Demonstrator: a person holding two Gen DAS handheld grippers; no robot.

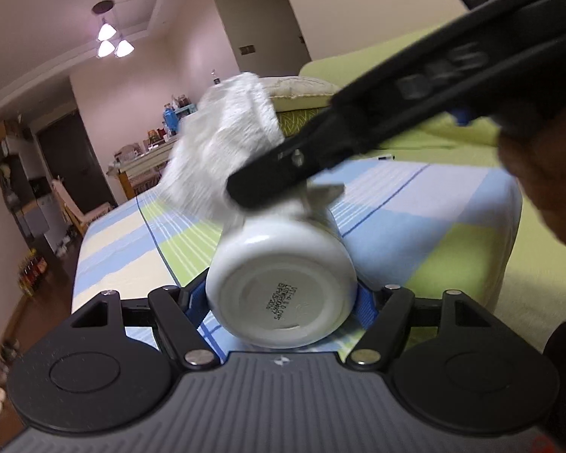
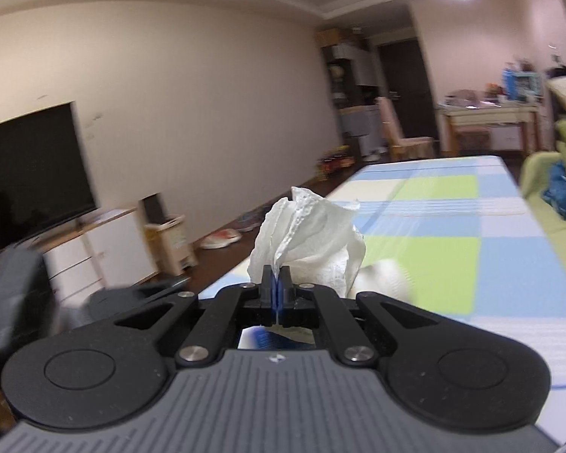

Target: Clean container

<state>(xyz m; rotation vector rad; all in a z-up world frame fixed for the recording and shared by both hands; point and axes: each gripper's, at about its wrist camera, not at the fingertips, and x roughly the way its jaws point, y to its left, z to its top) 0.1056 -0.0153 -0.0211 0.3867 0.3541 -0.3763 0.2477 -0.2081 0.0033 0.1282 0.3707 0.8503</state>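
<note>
In the left wrist view, a white ceramic cup [image 1: 281, 287] was seen held on its side, base toward the camera, clamped across its body by the left hand-held gripper [image 1: 283, 294] above the bench [image 1: 434, 226] with its checked blue and green cover. Its mouth was turned away, where a white paper towel [image 1: 222, 143], blurred by motion, was carried by the right hand-held gripper [image 1: 245, 192]; whether the towel reached inside the cup could not be told. The glazed cup was judged stiff, smooth, breakable and moderately heavy, best gripped around its body as shown. In the right wrist view, the right hand-held gripper [image 2: 276, 283] was seen clenched on the pinched end of the paper towel [image 2: 309, 234], which was judged light, soft and easily torn, with the cup only a pale blur [image 2: 385, 275] beyond it.
</note>
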